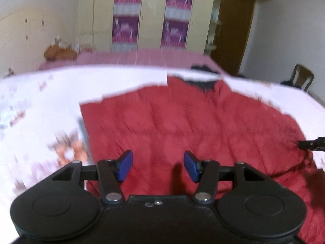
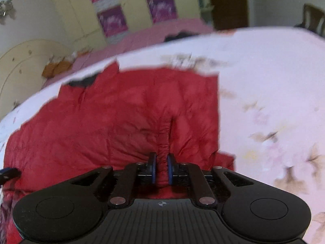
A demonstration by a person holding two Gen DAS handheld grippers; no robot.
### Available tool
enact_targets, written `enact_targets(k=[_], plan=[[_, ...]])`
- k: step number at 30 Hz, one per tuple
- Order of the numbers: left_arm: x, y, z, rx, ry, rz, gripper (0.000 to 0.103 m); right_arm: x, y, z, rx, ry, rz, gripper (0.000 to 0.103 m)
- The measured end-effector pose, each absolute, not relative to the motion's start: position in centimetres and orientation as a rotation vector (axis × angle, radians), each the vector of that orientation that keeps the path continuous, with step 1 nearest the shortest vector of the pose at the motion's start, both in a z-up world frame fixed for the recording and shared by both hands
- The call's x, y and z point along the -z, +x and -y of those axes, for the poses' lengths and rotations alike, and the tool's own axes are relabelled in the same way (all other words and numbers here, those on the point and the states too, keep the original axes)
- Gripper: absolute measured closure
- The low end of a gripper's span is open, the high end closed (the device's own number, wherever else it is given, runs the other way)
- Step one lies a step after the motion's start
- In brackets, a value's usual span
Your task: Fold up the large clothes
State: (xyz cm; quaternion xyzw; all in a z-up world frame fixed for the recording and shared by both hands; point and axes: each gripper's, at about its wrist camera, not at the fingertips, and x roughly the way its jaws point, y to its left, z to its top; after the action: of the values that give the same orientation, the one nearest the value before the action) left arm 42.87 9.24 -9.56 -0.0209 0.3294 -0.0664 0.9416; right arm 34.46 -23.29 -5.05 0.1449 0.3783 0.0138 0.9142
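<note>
Nearest to us, our right tool is clamped on a gathered ridge of the red padded jacket; its blue pads stand close together with the bunched cloth pressed between them, at the jacket's near edge. Our left tool hangs over the same jacket with its blue pads well apart and nothing between them; red cloth shows below the gap, and whether the pads touch it we cannot tell. In the left wrist view the black tip of the right tool shows at the far right edge, at the jacket's side, where the fabric puckers. The jacket lies spread flat on a bed, on a white bedsheet printed with faint pinkish and brown flowers, and its quilted panels run away from us toward a dark collar at the far end. In the right wrist view the jacket's right side ends in a straight edge with bare sheet beside it. Beyond the white sheet lies a pink bedspread, with a dark heap of cloth on it near the jacket's collar and an orange-brown bundle at its left end. Farther back stand a cream wardrobe with purple patterned panels, a brown door and a wooden chair against the wall. Both views are blurred.
</note>
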Motion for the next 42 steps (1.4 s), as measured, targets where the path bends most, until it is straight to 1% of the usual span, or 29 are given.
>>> enact_targets(k=[1,2,3,6,7,9,11,12,13,14,15,17,21,22,23,24,25,26,33,36,39,40,41,42], plan=[[9.3,43.2,-9.4,0.142,-0.041,-0.663,0.046,4.4,33.8,23.3,0.002,0.295,-0.747,0.068],[9.3,43.7,-9.6,0.155,-0.045,-0.665,0.046,4.0,33.6,23.4,0.025,0.284,-0.728,0.042],[9.6,44.3,-9.7,0.164,-0.045,-0.669,0.046,3.8,33.4,23.2,0.032,0.275,-0.708,0.039],[11.4,45.9,-9.6,0.17,-0.023,-0.715,0.045,4.3,34.5,21.9,0.013,0.242,-0.734,0.039],[12.3,46.4,-9.6,0.153,-0.011,-0.748,0.043,5.0,35.4,21.3,0.009,0.205,-0.762,0.039],[13.1,46.6,-10.0,0.153,-0.029,-0.751,0.041,6.7,36.7,20.6,0.042,0.13,-0.873,0.039],[12.7,46.3,-10.2,0.157,-0.023,-0.753,0.042,6.4,36.1,20.9,0.06,0.163,-0.865,0.039],[12.2,45.7,-10.5,0.164,-0.023,-0.744,0.041,5.7,35.2,21.3,0.076,0.184,-0.839,0.039],[11.6,45.0,-10.9,0.18,-0.031,-0.725,0.028,4.9,34.2,21.8,0.083,0.205,-0.807,0.039],[11.1,44.2,-11.3,0.186,-0.04,-0.703,0.011,4.1,33.1,22.4,0.08,0.229,-0.782,0.039],[10.5,43.1,-11.7,0.176,-0.048,-0.683,0.007,3.5,31.8,23.0,0.074,0.246,-0.772,0.039],[10.0,40.9,-12.7,0.183,-0.074,-0.681,0.006,2.9,29.6,24.3,0.056,0.271,-0.775,0.039],[10.0,36.0,-14.5,0.179,-0.119,-0.722,0.009,2.9,25.0,27.3,0.01,0.356,-0.815,0.039],[10.1,34.7,-14.9,0.175,-0.131,-0.735,0.012,2.9,24.1,28.0,0.004,0.377,-0.828,0.039],[10.3,33.4,-15.3,0.161,-0.146,-0.752,0.018,3.0,23.1,28.6,-0.001,0.398,-0.838,0.039],[10.5,32.0,-15.7,0.156,-0.171,-0.774,0.02,3.2,22.0,29.4,-0.009,0.416,-0.848,0.039],[10.7,30.8,-16.0,0.155,-0.194,-0.791,0.025,3.4,21.0,30.0,-0.015,0.431,-0.859,0.039],[11.0,29.5,-16.2,0.149,-0.214,-0.809,0.026,3.5,20.3,30.6,-0.019,0.444,-0.867,0.039],[11.9,22.7,-16.2,0.171,-0.327,-0.877,0.028,4.4,13.4,33.4,-0.107,0.545,-0.922,0.039],[12.1,20.5,-16.4,0.203,-0.404,-0.895,0.034,4.7,10.8,33.8,-0.159,0.571,-0.943,0.039],[12.5,18.5,-16.5,0.226,-0.477,-0.893,0.036,5.1,8.6,34.2,-0.222,0.626,-0.95,0.039],[12.6,17.9,-16.6,0.229,-0.506,-0.888,0.038,5.3,8.2,34.3,-0.238,0.643,-0.949,0.043],[12.8,17.5,-16.7,0.235,-0.541,-0.884,0.041,5.4,7.8,34.4,-0.252,0.665,-0.953,0.054],[13.1,17.1,-16.7,0.246,-0.579,-0.881,0.042,5.7,7.6,34.5,-0.271,0.695,-0.963,0.059]])
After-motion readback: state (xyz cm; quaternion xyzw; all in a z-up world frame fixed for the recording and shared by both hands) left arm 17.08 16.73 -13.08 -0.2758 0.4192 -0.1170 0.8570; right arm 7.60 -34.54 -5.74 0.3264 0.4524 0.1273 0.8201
